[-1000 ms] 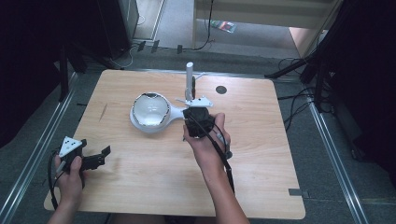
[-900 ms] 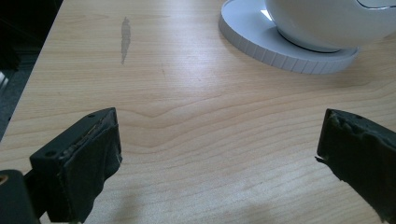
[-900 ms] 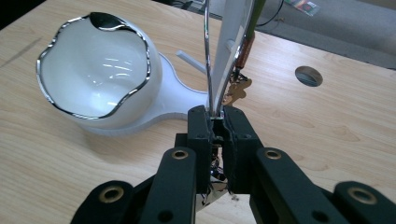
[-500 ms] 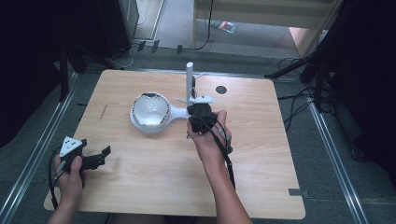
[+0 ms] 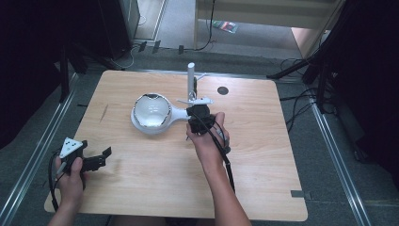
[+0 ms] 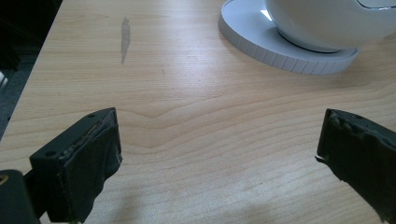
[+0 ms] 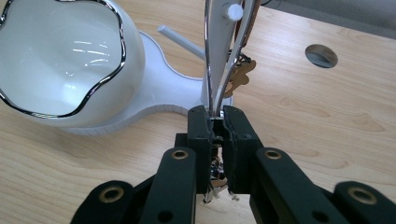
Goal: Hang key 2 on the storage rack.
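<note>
The right gripper (image 7: 215, 128) has its two black jaws pressed together on a thin silver wire loop (image 7: 223, 70) that rises straight up from between the jaw tips. The loop hangs against a white upright post (image 5: 190, 77), and a small white peg (image 7: 232, 11) crosses it high above the jaws. Just beyond the jaw tips, behind the wire, a brownish trinket (image 7: 239, 79) dangles; its exact kind is too small to tell. More fine wire or chain pokes out below the closed jaws, toward the gripper body.

To the left of these jaws sits a white bowl with a wavy silver rim (image 7: 60, 60), resting on a white base plate (image 7: 163, 100) whose narrow neck runs toward the post right in front of the jaw tips. Off to the upper right of the jaws is a round cable hole (image 7: 321, 55) in the wooden table (image 5: 263, 141).

In the high view the right hand (image 5: 207, 136) holds the right gripper against the foot of the post.

The left gripper (image 6: 219, 149) has its jaws spread wide apart, with only bare wood between them. Ahead of them and toward the right jaw lies the ribbed edge of the base plate with the bowl's underside on it, well apart from the jaws. Ahead of the left jaw a grey smudge (image 6: 124, 37) marks the wood. The left hand (image 5: 70, 176) holds this gripper low at the near left edge of the table.
</note>
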`<move>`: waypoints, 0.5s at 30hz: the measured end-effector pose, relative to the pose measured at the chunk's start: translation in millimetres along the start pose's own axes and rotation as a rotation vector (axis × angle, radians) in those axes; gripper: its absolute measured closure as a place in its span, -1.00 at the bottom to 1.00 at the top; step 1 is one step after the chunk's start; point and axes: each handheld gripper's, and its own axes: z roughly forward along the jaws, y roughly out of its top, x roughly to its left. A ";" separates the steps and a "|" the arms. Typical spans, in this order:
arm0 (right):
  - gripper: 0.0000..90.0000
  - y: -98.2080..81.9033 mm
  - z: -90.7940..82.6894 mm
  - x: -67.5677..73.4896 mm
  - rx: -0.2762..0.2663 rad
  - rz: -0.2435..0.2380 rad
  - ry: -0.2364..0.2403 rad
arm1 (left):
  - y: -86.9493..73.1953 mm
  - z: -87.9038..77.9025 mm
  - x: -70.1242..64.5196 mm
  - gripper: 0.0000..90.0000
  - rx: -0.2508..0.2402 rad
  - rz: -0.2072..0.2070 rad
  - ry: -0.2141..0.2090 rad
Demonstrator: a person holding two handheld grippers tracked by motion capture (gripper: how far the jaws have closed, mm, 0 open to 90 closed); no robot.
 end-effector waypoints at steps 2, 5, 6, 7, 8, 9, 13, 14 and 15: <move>0.86 -1.0 3.8 0.4 0.003 0.001 0.001 | 0.0 0.1 -0.1 -1.00 -0.001 -0.001 0.000; 0.86 -2.5 10.7 0.9 0.014 0.007 0.001 | 0.1 0.2 -0.2 -1.00 -0.001 0.001 0.002; 0.86 -2.5 10.7 0.9 0.014 0.007 0.001 | 0.1 0.2 -0.3 -1.00 -0.001 0.001 0.002; 0.86 -3.5 14.3 1.4 0.017 0.007 0.002 | 0.1 0.2 -0.3 -1.00 -0.002 0.001 0.002; 0.86 -3.5 14.3 1.4 0.017 0.007 0.002 | 0.1 0.2 -0.3 -1.00 -0.002 0.001 0.002; 0.86 -3.9 16.1 1.7 0.019 0.006 -0.002 | 0.0 0.2 -0.3 -1.00 -0.003 0.000 0.002; 0.85 -6.1 27.3 1.0 0.024 0.007 -0.007 | 0.1 0.3 -0.5 -1.00 -0.001 0.001 0.002; 0.85 -6.4 29.6 0.6 0.022 0.005 -0.010 | 0.1 0.3 -0.5 -1.00 -0.001 0.001 0.002; 0.85 -6.4 29.6 0.6 0.022 0.005 -0.010 | 0.1 0.4 -0.5 -1.00 0.000 0.002 0.002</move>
